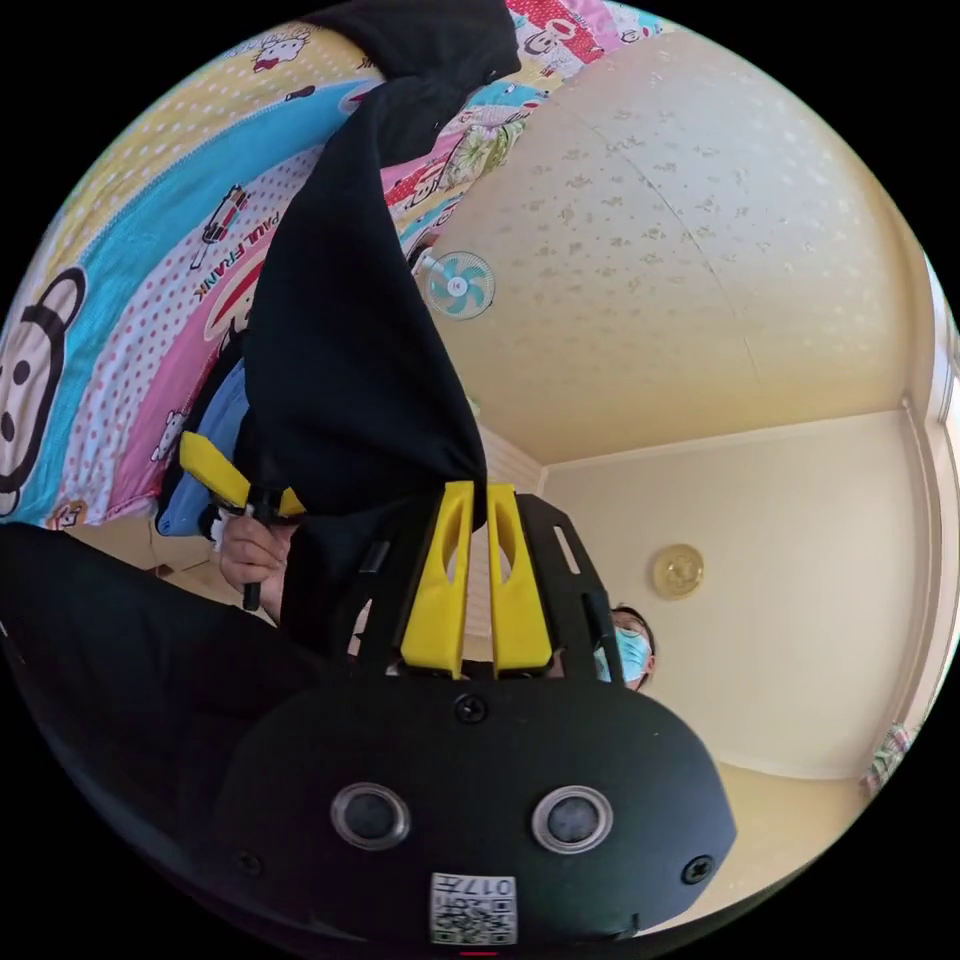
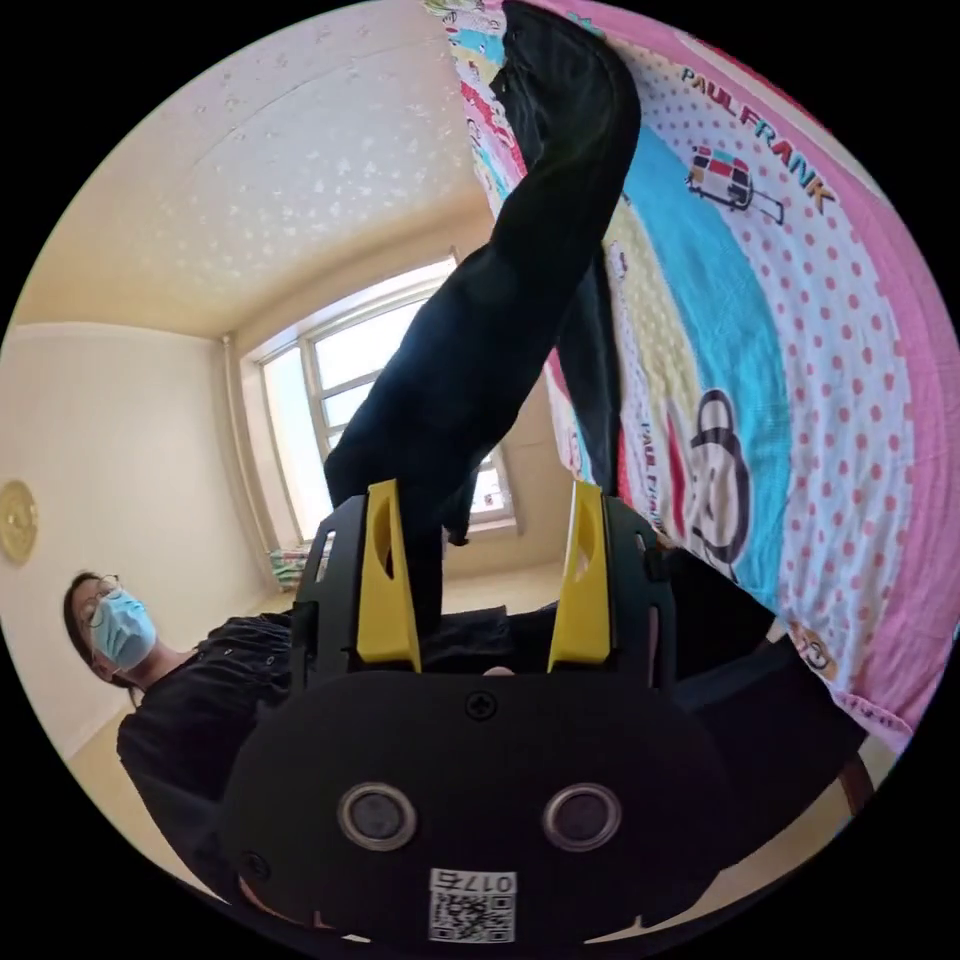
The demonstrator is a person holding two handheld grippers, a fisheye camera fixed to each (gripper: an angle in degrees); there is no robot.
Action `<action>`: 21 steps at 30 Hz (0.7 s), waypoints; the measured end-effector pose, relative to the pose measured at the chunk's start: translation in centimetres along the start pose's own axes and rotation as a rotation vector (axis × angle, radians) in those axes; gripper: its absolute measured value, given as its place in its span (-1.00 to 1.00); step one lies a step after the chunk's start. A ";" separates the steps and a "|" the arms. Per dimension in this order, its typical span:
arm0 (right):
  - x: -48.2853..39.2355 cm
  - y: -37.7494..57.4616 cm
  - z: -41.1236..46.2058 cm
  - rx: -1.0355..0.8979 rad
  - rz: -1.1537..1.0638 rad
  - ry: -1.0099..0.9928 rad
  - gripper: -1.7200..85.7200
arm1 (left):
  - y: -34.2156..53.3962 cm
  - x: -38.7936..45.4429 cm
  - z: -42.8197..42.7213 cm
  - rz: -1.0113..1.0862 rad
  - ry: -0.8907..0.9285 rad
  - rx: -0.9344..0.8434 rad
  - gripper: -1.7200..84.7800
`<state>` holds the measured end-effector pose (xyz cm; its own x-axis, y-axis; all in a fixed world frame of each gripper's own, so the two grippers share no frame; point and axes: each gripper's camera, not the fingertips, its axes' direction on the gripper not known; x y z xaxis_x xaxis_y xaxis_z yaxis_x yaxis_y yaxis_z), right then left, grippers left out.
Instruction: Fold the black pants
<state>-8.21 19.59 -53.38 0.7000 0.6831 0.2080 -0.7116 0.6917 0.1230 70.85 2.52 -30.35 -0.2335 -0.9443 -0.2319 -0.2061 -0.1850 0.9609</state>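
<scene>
The black pants [image 1: 340,350] stretch from the cartoon bedsheet [image 1: 120,300] down to my left gripper [image 1: 480,495]. Its yellow jaws stand almost together and pinch a corner of the cloth at their tips. Beside the same cloth, the right gripper [image 1: 245,485] is held in a hand. In the right gripper view the black pants [image 2: 500,320] hang as a long band from the bedsheet [image 2: 800,350] toward my right gripper [image 2: 487,500]. Those jaws stand wide apart; the cloth runs past the left jaw and is not pinched.
A person in a face mask [image 2: 110,620] and dark top stands close behind the grippers. A window [image 2: 340,400] lights the far wall. A small wall fan [image 1: 458,285] and a round fitting [image 1: 678,571] sit on the pale walls.
</scene>
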 end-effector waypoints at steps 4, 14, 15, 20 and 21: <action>-2.4 2.2 -1.8 0.022 -0.129 -0.481 -0.56 | 0.6 0.2 -0.4 0.019 -0.050 0.073 -0.91; -11.6 7.8 -0.8 -0.306 -0.247 0.071 -0.88 | 5.0 -4.2 0.4 -0.062 -0.271 0.084 -0.85; -12.4 8.2 -1.1 -0.285 -0.277 0.067 -0.89 | 5.4 -4.0 0.4 -0.053 -0.291 0.083 -0.85; -13.6 9.3 -0.5 -0.330 -0.326 0.140 -0.92 | 10.2 3.7 5.5 0.219 -0.655 0.054 -0.80; -13.1 9.5 0.1 -0.354 -0.321 0.168 -0.92 | 10.6 4.8 6.9 0.257 -0.724 0.028 -0.78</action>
<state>-24.16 17.15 -54.80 0.9010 0.4308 0.0513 -0.4150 0.8903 -0.1875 61.00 -2.07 -22.32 -0.8395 -0.5408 -0.0526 -0.0830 0.0320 0.9960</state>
